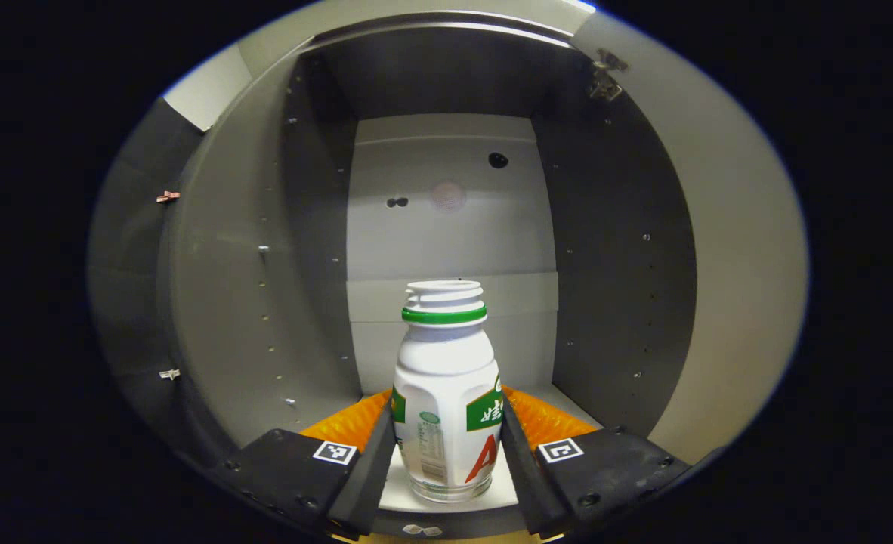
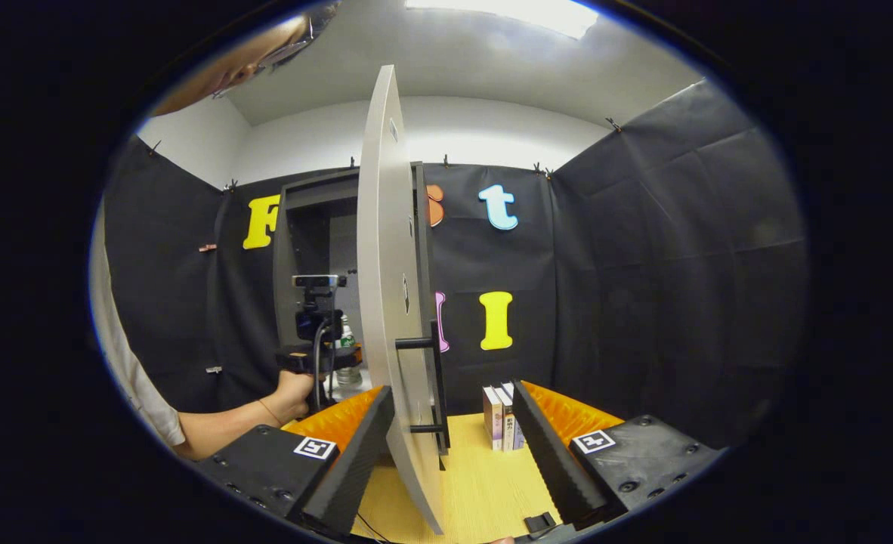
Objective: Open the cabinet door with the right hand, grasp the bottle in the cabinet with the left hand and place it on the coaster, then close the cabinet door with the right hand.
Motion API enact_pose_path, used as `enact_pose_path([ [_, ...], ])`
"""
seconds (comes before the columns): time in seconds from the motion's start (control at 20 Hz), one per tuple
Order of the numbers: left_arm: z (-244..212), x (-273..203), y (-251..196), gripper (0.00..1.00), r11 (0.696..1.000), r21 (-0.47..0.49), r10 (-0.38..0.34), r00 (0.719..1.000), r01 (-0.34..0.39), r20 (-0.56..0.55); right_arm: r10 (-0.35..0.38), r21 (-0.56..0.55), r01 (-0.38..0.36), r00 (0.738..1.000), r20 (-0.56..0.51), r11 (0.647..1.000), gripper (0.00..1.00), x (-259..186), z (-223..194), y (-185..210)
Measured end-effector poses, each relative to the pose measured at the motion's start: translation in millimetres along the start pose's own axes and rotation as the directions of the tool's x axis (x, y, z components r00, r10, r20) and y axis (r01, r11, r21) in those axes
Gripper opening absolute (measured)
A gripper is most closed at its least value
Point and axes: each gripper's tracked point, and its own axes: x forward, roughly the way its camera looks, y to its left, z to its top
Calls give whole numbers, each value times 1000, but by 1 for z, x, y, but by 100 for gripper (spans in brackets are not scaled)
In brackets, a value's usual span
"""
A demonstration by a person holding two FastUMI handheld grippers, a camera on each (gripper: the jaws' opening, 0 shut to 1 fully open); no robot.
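Observation:
A white bottle [image 1: 446, 393] with a green neck ring and a green label stands upright on the floor of the grey cabinet [image 1: 620, 249]. My left gripper [image 1: 446, 397] reaches into the cabinet, and both fingers [image 1: 367, 468] lie against the bottle's sides. In the right gripper view the pale cabinet door [image 2: 386, 302] stands swung out, edge-on. Its lower edge passes between the fingers of my right gripper [image 2: 450, 389], close to the left one. The black bar handle [image 2: 433, 378] sits just beyond the tips. Farther off, the left gripper [image 2: 318, 355] and the hand holding it are at the cabinet mouth.
A few small books [image 2: 502, 415] stand upright on the wooden table [image 2: 484, 483] just past my right fingertips. A person's forearm [image 2: 235, 423] crosses the lower left. Black cloth walls close the booth behind and to the right.

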Motion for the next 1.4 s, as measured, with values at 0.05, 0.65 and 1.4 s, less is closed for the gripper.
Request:
enact_pose_path([
  [0.05, -1, -9, 8, 72, 1000, -10, 3, 1000, -3, -1, -6, -9, 6, 1000, 10, 1000, 97, -1, 4, 5],
  [0.65, -59, -120, 79, 73, 1000, -20, -14, 1000, 15, 21, -56, -82, 57, 998, 25, 995, 98, -4, -6, 62],
  [1.4, -223, -236, 127, 73, 998, 25, -54, 998, 55, -35, -45, -76, 53, 994, 103, 996, 98, 30, 16, 114],
])
